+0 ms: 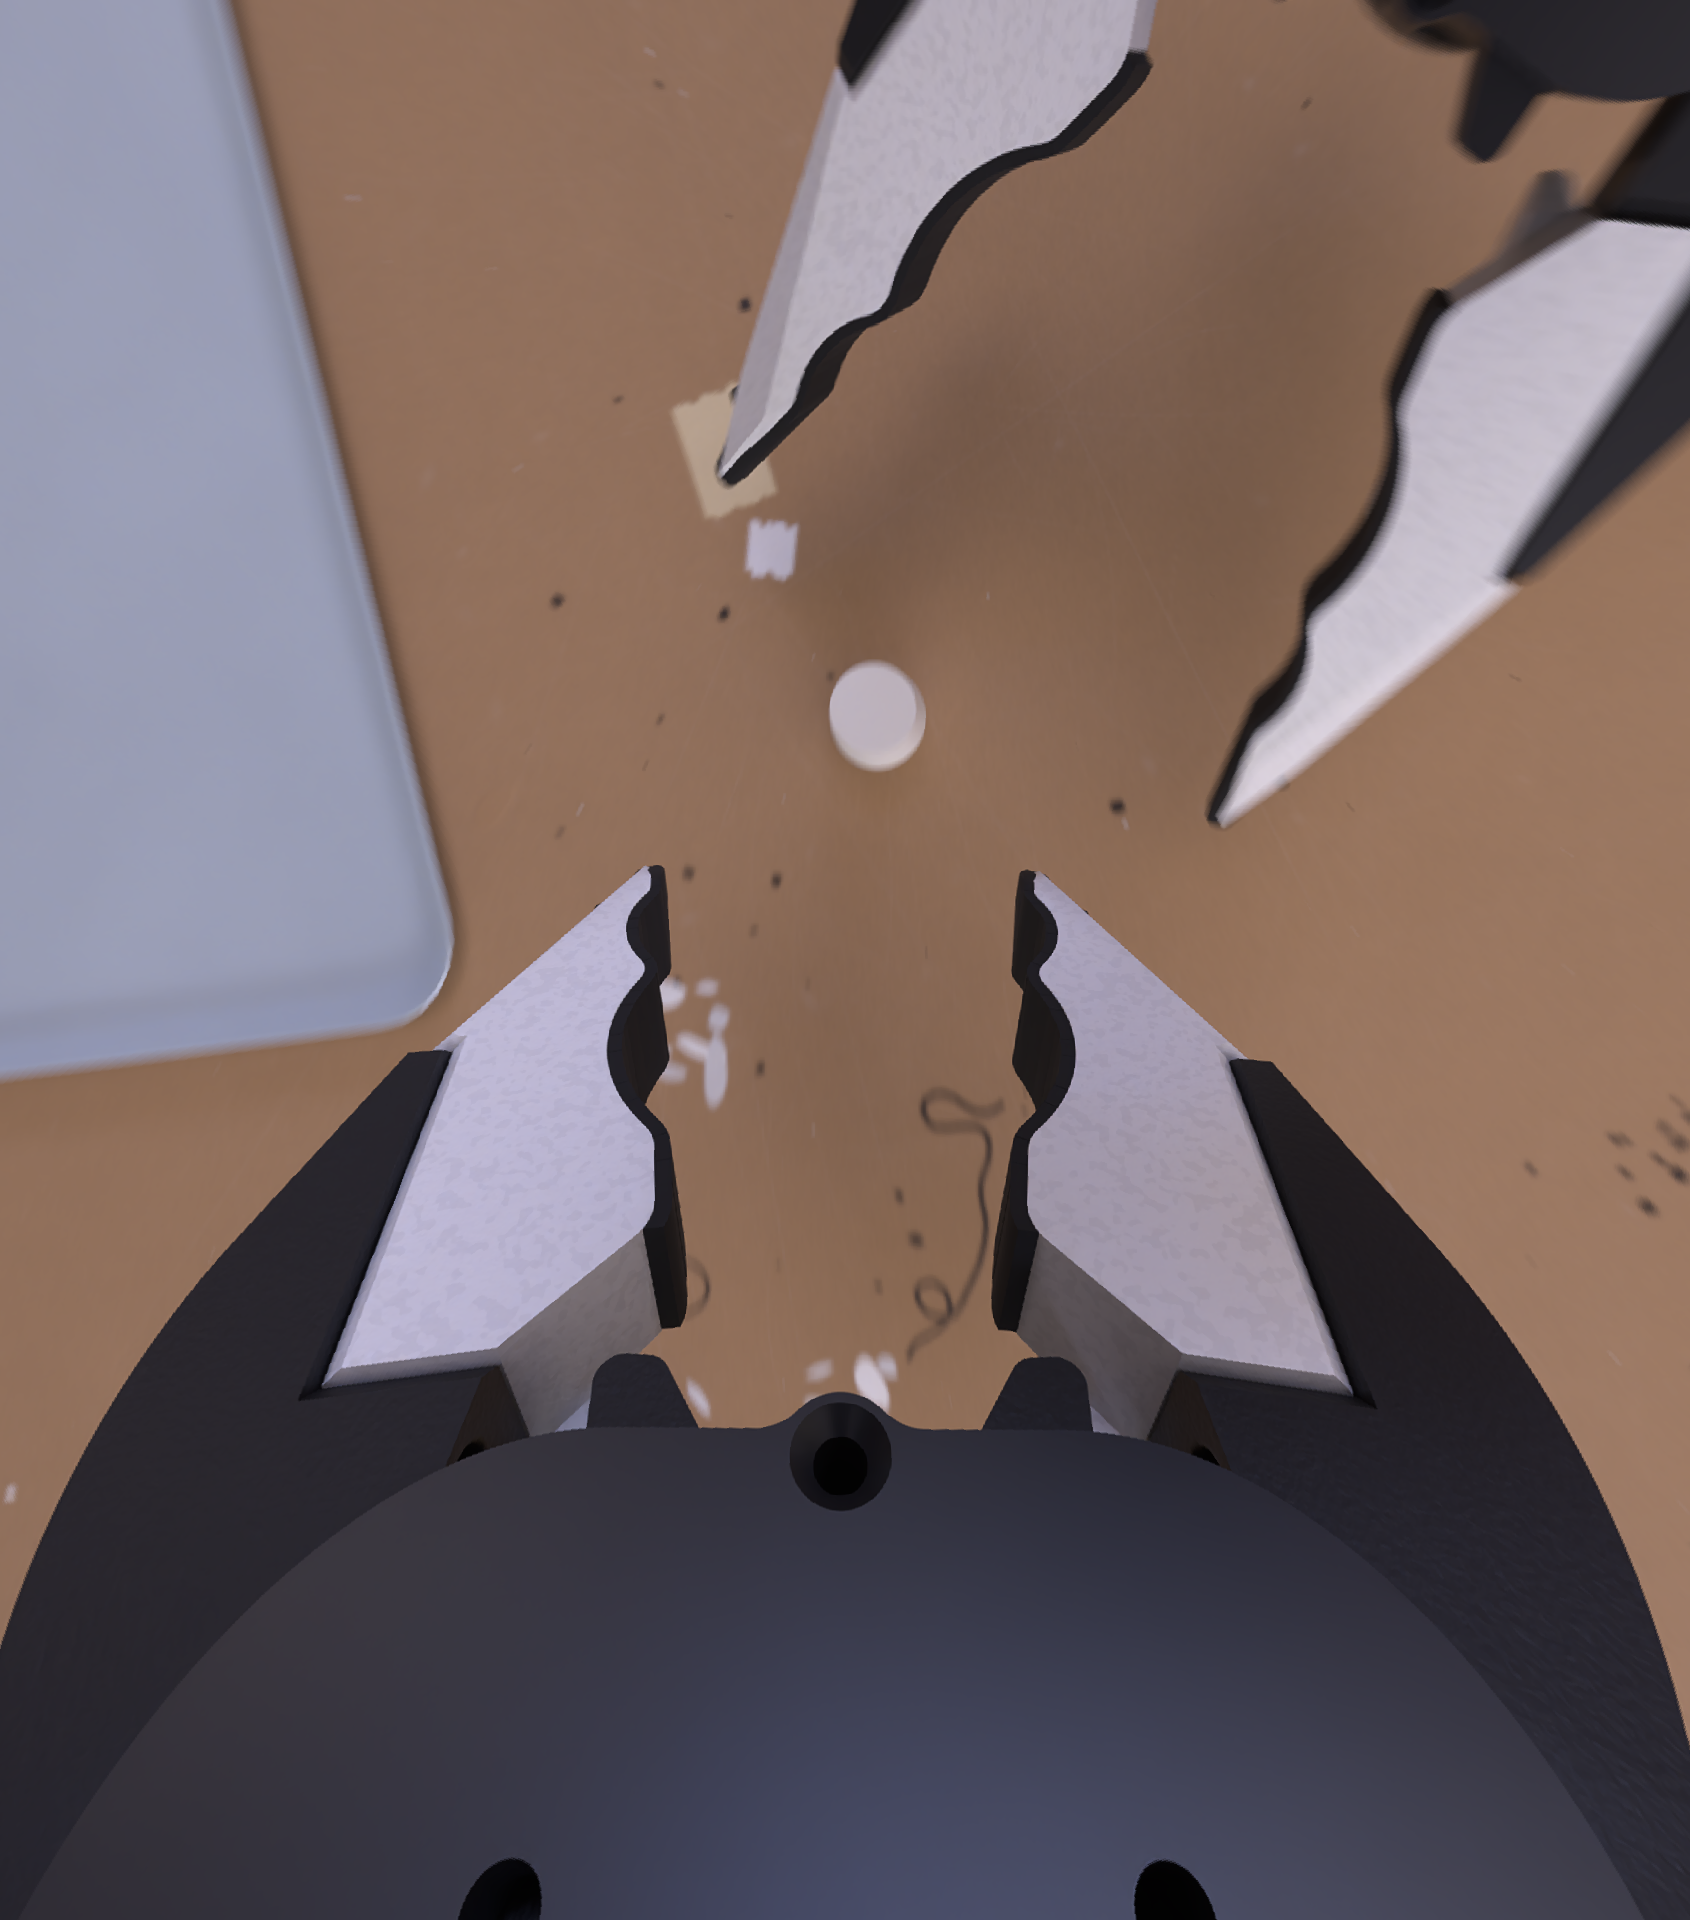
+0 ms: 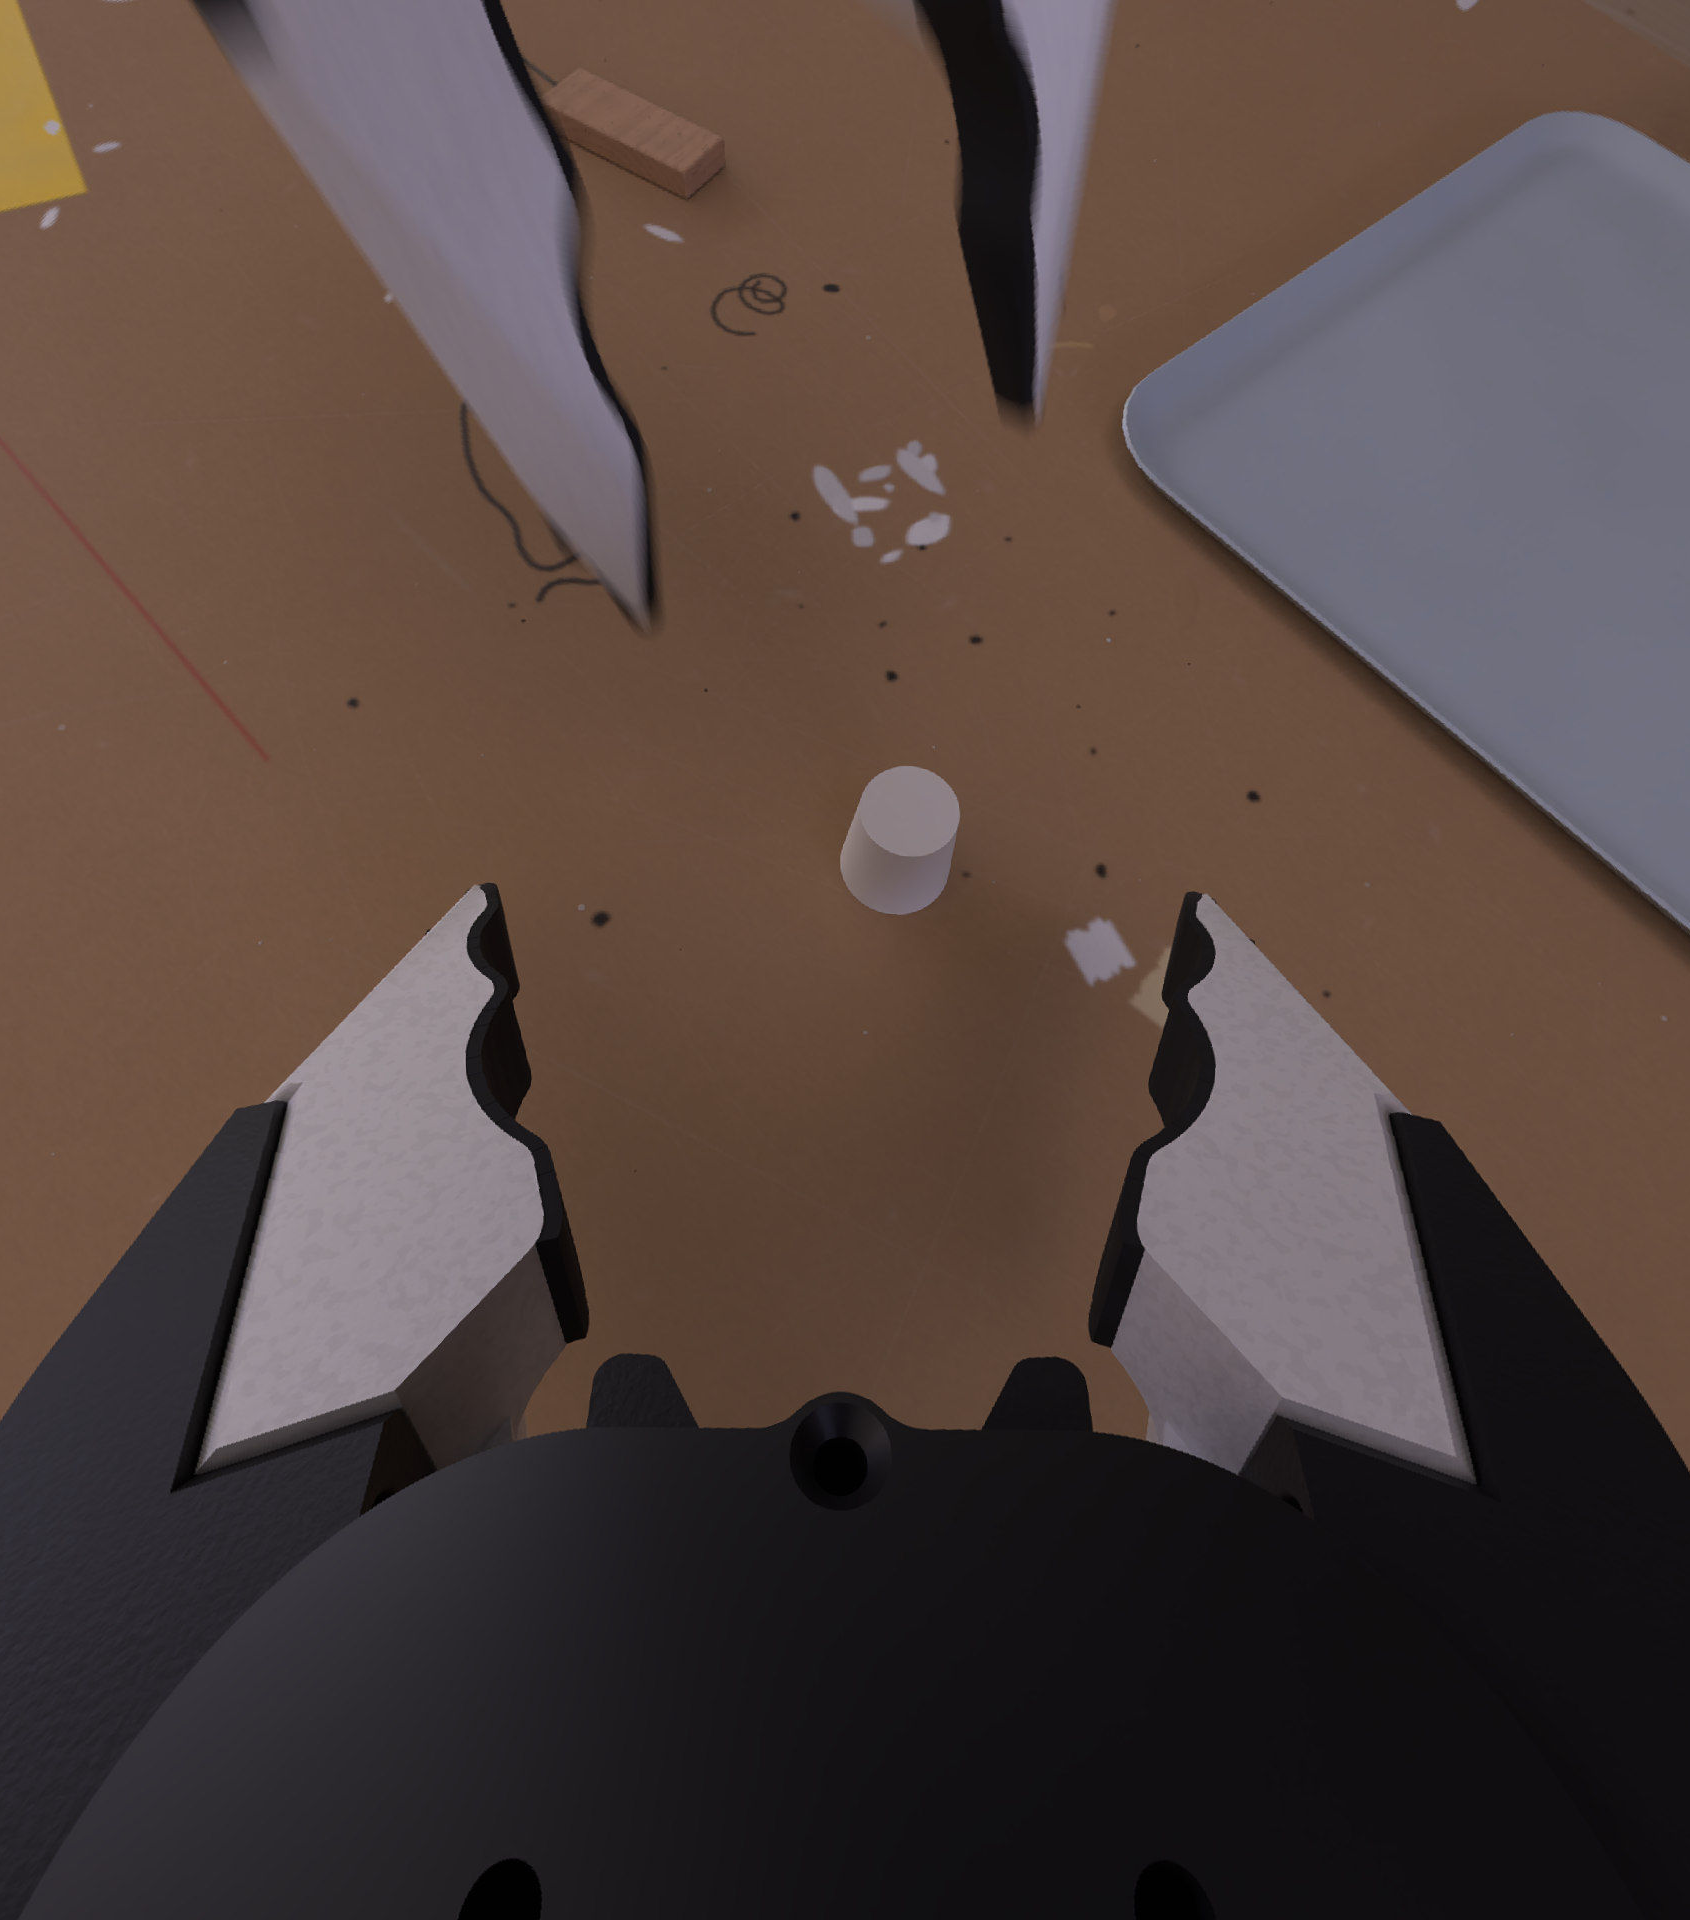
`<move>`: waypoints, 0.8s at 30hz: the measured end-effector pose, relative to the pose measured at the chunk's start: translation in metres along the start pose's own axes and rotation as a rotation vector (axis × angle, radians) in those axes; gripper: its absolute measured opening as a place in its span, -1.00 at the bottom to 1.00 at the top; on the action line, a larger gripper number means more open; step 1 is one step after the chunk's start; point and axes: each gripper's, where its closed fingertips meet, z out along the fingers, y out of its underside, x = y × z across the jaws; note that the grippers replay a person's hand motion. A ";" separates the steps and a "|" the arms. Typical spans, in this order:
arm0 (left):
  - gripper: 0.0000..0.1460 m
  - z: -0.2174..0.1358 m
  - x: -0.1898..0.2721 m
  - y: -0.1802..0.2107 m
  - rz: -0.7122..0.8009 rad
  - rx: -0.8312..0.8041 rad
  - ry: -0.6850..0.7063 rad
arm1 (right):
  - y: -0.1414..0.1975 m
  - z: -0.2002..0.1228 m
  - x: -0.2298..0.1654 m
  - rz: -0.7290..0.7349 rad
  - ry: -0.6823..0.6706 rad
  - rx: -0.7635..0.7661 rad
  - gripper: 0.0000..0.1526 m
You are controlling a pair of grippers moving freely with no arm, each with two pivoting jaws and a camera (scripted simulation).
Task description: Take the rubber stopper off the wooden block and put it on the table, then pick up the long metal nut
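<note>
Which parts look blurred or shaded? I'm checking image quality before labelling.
Left wrist view: the right gripper is smeared along its dark edges, and soft shade lies beside the small white rubber stopper. Right wrist view: the left gripper is streaked at its tips; the brown table looks dimmer.

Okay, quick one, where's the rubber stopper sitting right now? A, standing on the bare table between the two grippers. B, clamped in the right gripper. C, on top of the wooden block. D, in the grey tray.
A: the rubber stopper stands alone on the table, ahead of the open right gripper and apart from the wooden block and the grey tray.
</note>
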 end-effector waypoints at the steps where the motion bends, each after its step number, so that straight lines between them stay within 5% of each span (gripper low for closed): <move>1: -0.08 -0.018 -0.001 0.005 -0.017 0.023 -0.005 | 0.000 0.000 0.000 0.000 0.000 0.000 0.63; 5: -0.12 -0.087 -0.010 0.045 -0.087 0.072 -0.066 | 0.000 0.000 0.000 0.002 0.000 0.000 0.63; 9: -0.19 -0.124 -0.020 0.122 -0.181 -0.055 -0.150 | 0.000 0.000 0.000 0.005 -0.002 -0.003 0.63; 16: -0.11 -0.106 -0.027 0.244 -0.452 -0.380 -0.141 | 0.001 0.000 0.000 -0.001 -0.001 -0.014 0.63; 24: -0.13 -0.082 -0.021 0.286 -0.521 -0.568 -0.107 | 0.001 0.000 0.000 0.004 -0.007 -0.010 0.63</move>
